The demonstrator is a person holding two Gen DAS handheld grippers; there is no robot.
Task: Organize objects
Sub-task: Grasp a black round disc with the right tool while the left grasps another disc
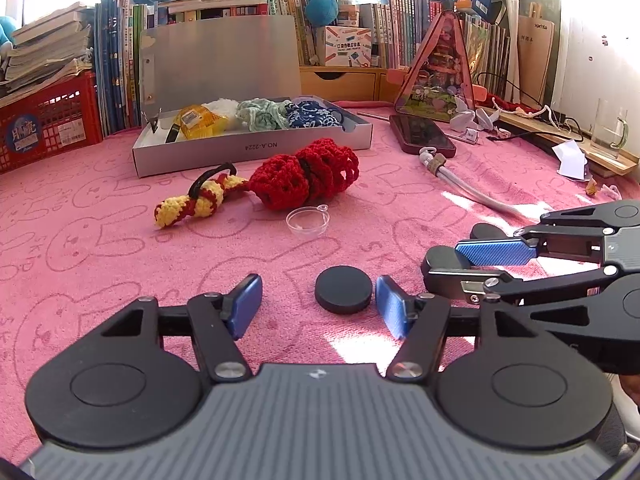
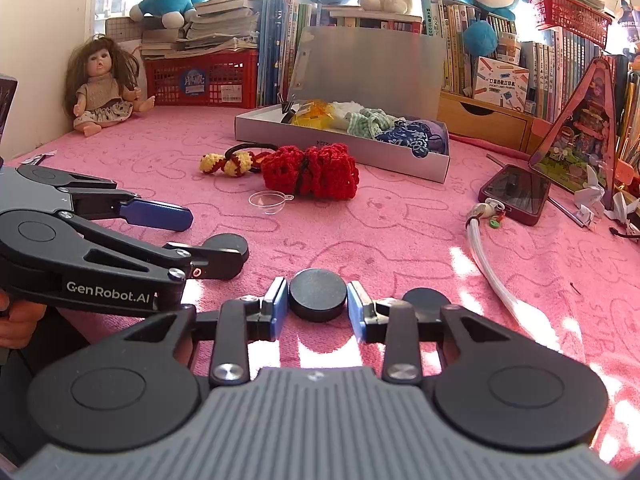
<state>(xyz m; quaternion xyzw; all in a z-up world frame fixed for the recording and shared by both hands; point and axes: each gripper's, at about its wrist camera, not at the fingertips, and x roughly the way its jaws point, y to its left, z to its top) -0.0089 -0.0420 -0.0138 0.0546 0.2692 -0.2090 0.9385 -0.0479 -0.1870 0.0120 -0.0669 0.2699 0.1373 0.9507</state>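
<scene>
On the pink towel (image 1: 100,240), my left gripper (image 1: 317,285) stands open around a flat black disc (image 1: 343,289). The disc lies close to the right pad and far from the left one. In the right wrist view my right gripper (image 2: 317,287) is shut on another black disc (image 2: 318,295), with both blue pads against its rim. A third disc (image 2: 426,299) lies just beyond its right finger. Each gripper shows from the side in the other's view: right gripper (image 1: 444,254), left gripper (image 2: 216,236).
Farther back lie a clear plastic half-shell (image 1: 308,220), a red crochet piece (image 1: 308,178) and a yellow-red crochet tie (image 1: 192,202). Behind them is an open grey box (image 1: 256,152) holding cloth items. A phone (image 1: 422,134) and a hose (image 1: 468,188) lie right, a doll (image 2: 104,88) far left.
</scene>
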